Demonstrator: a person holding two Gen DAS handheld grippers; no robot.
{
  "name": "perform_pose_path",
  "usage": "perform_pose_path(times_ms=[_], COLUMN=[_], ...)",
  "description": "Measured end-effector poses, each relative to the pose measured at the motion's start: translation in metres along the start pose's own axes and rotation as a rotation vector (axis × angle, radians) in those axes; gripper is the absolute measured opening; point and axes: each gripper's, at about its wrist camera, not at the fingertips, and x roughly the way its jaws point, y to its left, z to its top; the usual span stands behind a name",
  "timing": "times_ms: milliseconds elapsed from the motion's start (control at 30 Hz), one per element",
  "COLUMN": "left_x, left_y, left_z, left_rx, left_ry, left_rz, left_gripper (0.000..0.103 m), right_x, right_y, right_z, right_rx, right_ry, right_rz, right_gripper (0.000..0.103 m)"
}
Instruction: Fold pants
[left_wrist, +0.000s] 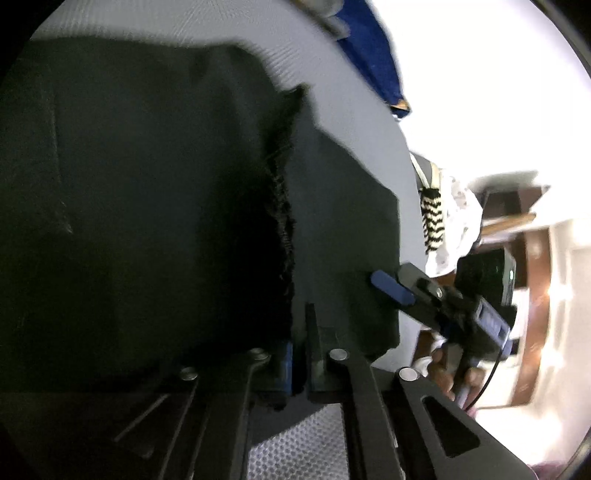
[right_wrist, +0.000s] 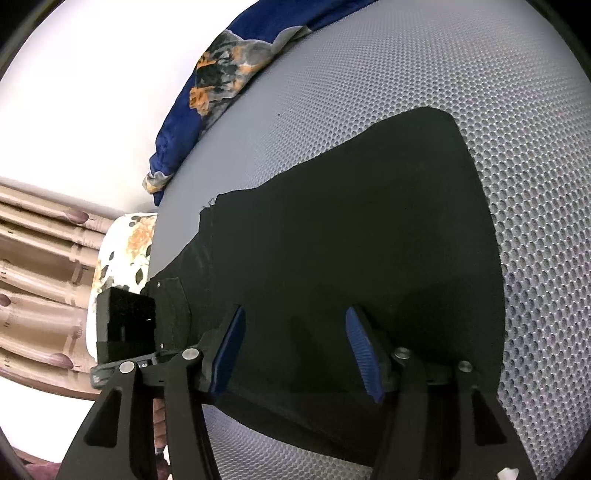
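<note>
A: Where are the pants (right_wrist: 351, 236) seen?

B: They are laid flat on a grey, honeycomb-textured mattress (right_wrist: 535, 184), as a dark, partly folded block. In the left wrist view a frayed hem edge (left_wrist: 282, 206) is seen running along the top layer.

A: How are the left tongs (left_wrist: 298, 363) held?

B: They are pressed nearly together, with only a narrow slit left between the jaws. Dark cloth at the near edge of the pants appears to be pinched there, though the blur makes it hard to be sure.

A: And the right tongs (right_wrist: 295, 354)?

B: They are spread wide, with the blue pads (right_wrist: 364, 354) set apart over the pants. Nothing is gripped between them. In the left wrist view the right tongs (left_wrist: 391, 286) are seen at the pants' side edge, one blue pad resting on the cloth.

A: What else is shown?

B: A blue patterned blanket (right_wrist: 207, 92) is bunched at the far edge of the mattress, and a floral pillow (right_wrist: 125, 254) is seen beside it.
</note>
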Motion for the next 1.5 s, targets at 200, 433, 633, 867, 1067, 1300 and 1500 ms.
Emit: perform_pose_path(times_ms=[200, 433, 633, 867, 1067, 1300, 1500], left_x=[-0.009, 0.003, -0.027, -0.008, 0.035, 0.033, -0.021], left_y=[-0.001, -0.004, -0.034, -0.067, -0.050, -0.043, -0.025], left_z=[-0.018, -0.014, -0.013, 0.024, 0.064, 0.064, 0.031], left_rx=[0.049, 0.092, 0.306, 0.460, 0.436, 0.425, 0.318], left_ry=[0.009, 0.012, -0.167, -0.237, -0.144, -0.156, -0.230], left_rz=[0.064, 0.172, 0.439, 0.439, 0.498, 0.502, 0.435], left_gripper=[0.004, 0.010, 0.029, 0.039, 0.039, 0.039, 0.046], right_x=[-0.007, 0.008, -0.010, -0.012, 0.007, 0.010, 0.009], right_y=[0.007, 0.016, 0.038, 0.041, 0.024, 0.019, 0.031], right_z=[-0.002, -0.006, 0.001, 0.036, 0.055, 0.055, 0.016], right_rx=[-0.048, -0.153, -0.278, -0.355, -0.325, -0.319, -0.314], right_ry=[-0.015, 0.006, -0.072, -0.144, -0.108, -0.104, -0.016], right_rz=[-0.049, -0.144, -0.253, -0.407, -0.473, -0.466, -0.398], right_gripper=[0.055, 0.054, 0.054, 0.054, 0.051, 0.051, 0.052])
